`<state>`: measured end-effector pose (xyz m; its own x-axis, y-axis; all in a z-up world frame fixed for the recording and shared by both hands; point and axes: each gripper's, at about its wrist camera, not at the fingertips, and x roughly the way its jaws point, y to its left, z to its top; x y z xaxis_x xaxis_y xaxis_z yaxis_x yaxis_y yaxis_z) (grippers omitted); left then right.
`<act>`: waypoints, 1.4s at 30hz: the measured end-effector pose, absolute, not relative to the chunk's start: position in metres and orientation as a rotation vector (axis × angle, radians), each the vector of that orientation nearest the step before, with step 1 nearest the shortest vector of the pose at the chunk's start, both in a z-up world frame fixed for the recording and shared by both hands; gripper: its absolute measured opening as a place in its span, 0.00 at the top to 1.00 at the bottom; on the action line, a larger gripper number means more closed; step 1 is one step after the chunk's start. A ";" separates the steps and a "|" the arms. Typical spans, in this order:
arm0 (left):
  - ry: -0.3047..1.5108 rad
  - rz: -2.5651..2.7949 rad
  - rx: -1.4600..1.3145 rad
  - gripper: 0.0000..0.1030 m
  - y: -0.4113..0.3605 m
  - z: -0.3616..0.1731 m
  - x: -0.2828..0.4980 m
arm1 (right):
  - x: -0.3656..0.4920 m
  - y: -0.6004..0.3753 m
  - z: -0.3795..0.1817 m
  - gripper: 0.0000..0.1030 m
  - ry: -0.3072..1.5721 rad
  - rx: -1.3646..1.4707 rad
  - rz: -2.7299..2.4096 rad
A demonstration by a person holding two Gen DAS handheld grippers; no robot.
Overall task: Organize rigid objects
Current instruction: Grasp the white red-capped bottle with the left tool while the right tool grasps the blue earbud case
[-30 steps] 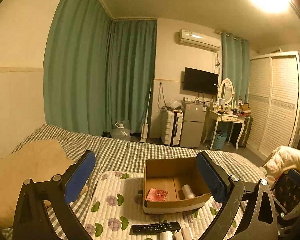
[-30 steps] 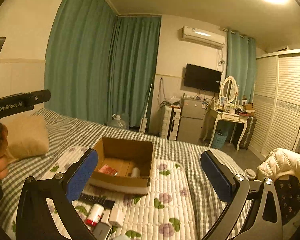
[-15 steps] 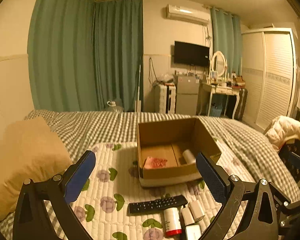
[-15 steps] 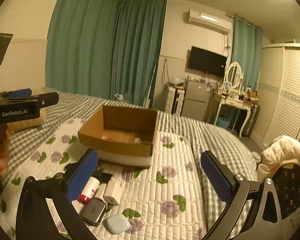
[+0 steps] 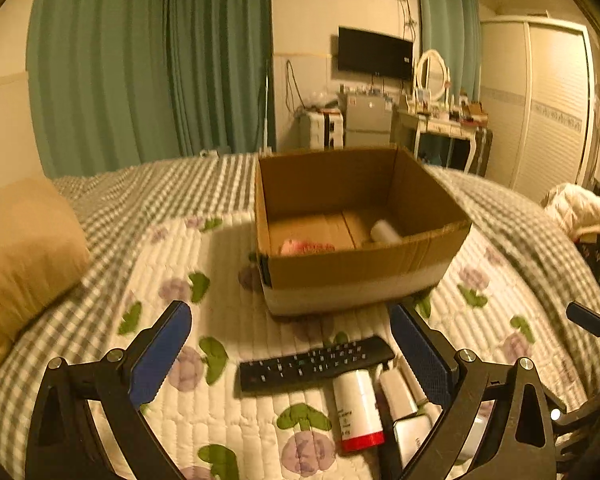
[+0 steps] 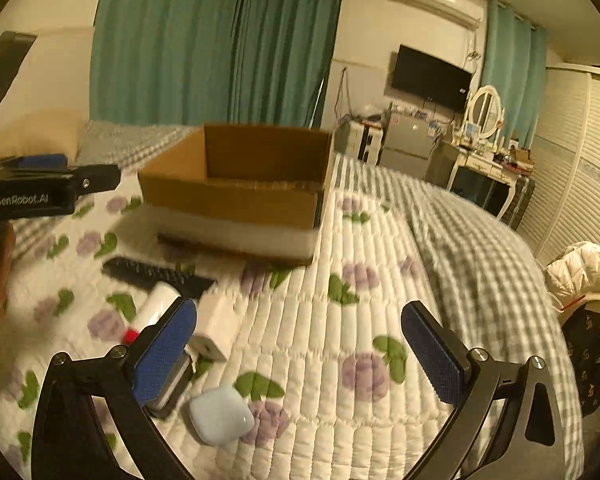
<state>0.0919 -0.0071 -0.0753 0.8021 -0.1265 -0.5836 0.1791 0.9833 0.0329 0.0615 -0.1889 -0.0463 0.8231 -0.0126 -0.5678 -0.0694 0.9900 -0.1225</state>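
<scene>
A cardboard box stands on the floral quilt; inside lie a pink item and a white cylinder. In front of it lie a black remote, a white tube with a red cap, a white charger block, a dark flat device and a pale blue case. My left gripper hangs open just above the remote. My right gripper hovers open over the quilt, its left pad beside the charger.
A tan pillow lies at the left of the checked bedspread. A white jacket on a chair sits off the bed's right side. Green curtains, a TV, a fridge and a wardrobe stand beyond the bed.
Both grippers have tilted down and moved closer to the bed; the box and the loose items now fill the lower views. Nothing has been taken hold of.
</scene>
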 end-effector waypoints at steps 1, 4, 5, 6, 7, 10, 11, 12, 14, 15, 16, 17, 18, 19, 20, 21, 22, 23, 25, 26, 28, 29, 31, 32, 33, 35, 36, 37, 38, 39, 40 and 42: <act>0.632 -0.163 0.092 0.03 -0.008 -0.081 0.094 | 0.063 -0.189 -0.055 0.02 0.624 -0.144 0.036; 0.688 -0.164 0.102 0.08 -0.012 -0.101 0.100 | 0.064 -0.191 -0.076 0.07 0.677 -0.140 0.057; 0.710 -0.165 0.105 0.11 -0.013 -0.108 0.101 | 0.063 -0.191 -0.083 0.07 0.694 -0.136 0.064; 0.739 -0.166 0.108 0.13 -0.015 -0.117 0.104 | 0.063 -0.192 -0.089 0.07 0.711 -0.133 0.071; 0.770 -0.173 0.106 0.14 -0.016 -0.128 0.106 | 0.063 -0.192 -0.096 0.07 0.729 -0.129 0.080; 0.830 -0.191 0.110 0.15 -0.021 -0.147 0.109 | 0.063 -0.191 -0.114 0.09 0.774 -0.128 0.110; 0.845 -0.195 0.119 0.16 -0.023 -0.153 0.109 | 0.064 -0.190 -0.120 0.12 0.790 -0.132 0.126; 0.860 -0.202 0.130 0.18 -0.027 -0.159 0.109 | 0.065 -0.188 -0.123 0.13 0.799 -0.139 0.135; 0.886 -0.225 0.149 0.19 -0.033 -0.168 0.110 | 0.066 -0.185 -0.130 0.14 0.815 -0.153 0.162; 0.892 -0.231 0.154 0.19 -0.035 -0.171 0.110 | 0.066 -0.183 -0.132 0.14 0.816 -0.154 0.178; 0.896 -0.236 0.159 0.19 -0.038 -0.173 0.111 | 0.066 -0.182 -0.133 0.14 0.820 -0.158 0.195; 0.903 -0.237 0.168 0.19 -0.041 -0.176 0.111 | 0.067 -0.180 -0.135 0.14 0.827 -0.161 0.214; 0.914 -0.233 0.182 0.19 -0.043 -0.181 0.112 | 0.067 -0.179 -0.137 0.14 0.831 -0.164 0.225; 0.922 -0.229 0.185 0.19 -0.045 -0.184 0.112 | 0.067 -0.177 -0.140 0.14 0.838 -0.168 0.241; 0.934 -0.227 0.181 0.19 -0.044 -0.187 0.114 | 0.067 -0.175 -0.143 0.14 0.848 -0.182 0.247; 0.947 -0.224 0.166 0.19 -0.041 -0.191 0.116 | 0.067 -0.173 -0.145 0.14 0.850 -0.192 0.253; 0.950 -0.225 0.152 0.19 -0.039 -0.192 0.117 | 0.066 -0.171 -0.146 0.14 0.853 -0.198 0.255; 0.948 -0.226 0.148 0.21 -0.039 -0.192 0.117 | 0.067 -0.170 -0.148 0.14 0.859 -0.204 0.257; 0.925 -0.238 0.172 0.31 -0.041 -0.191 0.112 | 0.069 -0.168 -0.152 0.16 0.872 -0.218 0.252; 0.914 -0.241 0.184 0.40 -0.043 -0.191 0.110 | 0.070 -0.167 -0.154 0.20 0.877 -0.226 0.247; 0.891 -0.263 0.206 0.56 -0.046 -0.189 0.102 | 0.071 -0.165 -0.155 0.26 0.879 -0.245 0.230; 0.884 -0.259 0.217 0.58 -0.048 -0.188 0.099 | 0.070 -0.164 -0.154 0.31 0.877 -0.252 0.225; 0.884 -0.264 0.222 0.61 -0.049 -0.188 0.097 | 0.070 -0.163 -0.153 0.47 0.872 -0.254 0.230; 0.883 -0.267 0.218 0.62 -0.048 -0.188 0.095 | 0.070 -0.162 -0.153 0.52 0.871 -0.259 0.225; 0.881 -0.267 0.213 0.63 -0.046 -0.187 0.093 | 0.070 -0.160 -0.153 0.52 0.871 -0.266 0.218; 0.882 -0.267 0.195 0.63 -0.041 -0.184 0.091 | 0.070 -0.159 -0.152 0.52 0.870 -0.265 0.212; 0.883 -0.267 0.186 0.63 -0.039 -0.182 0.090 | 0.070 -0.160 -0.151 0.52 0.870 -0.253 0.209; 0.884 -0.265 0.180 0.63 -0.036 -0.181 0.088 | 0.070 -0.161 -0.151 0.52 0.869 -0.241 0.205; 0.882 -0.261 0.172 0.63 -0.033 -0.180 0.086 | 0.069 -0.163 -0.150 0.52 0.868 -0.227 0.201; 0.882 -0.257 0.164 0.63 -0.030 -0.178 0.083 | 0.068 -0.164 -0.148 0.52 0.864 -0.216 0.195; 0.882 -0.256 0.158 0.63 -0.028 -0.177 0.081 | 0.066 -0.165 -0.147 0.52 0.859 -0.209 0.189; 0.882 -0.254 0.144 0.64 -0.022 -0.174 0.076 | 0.062 -0.165 -0.143 0.52 0.845 -0.203 0.173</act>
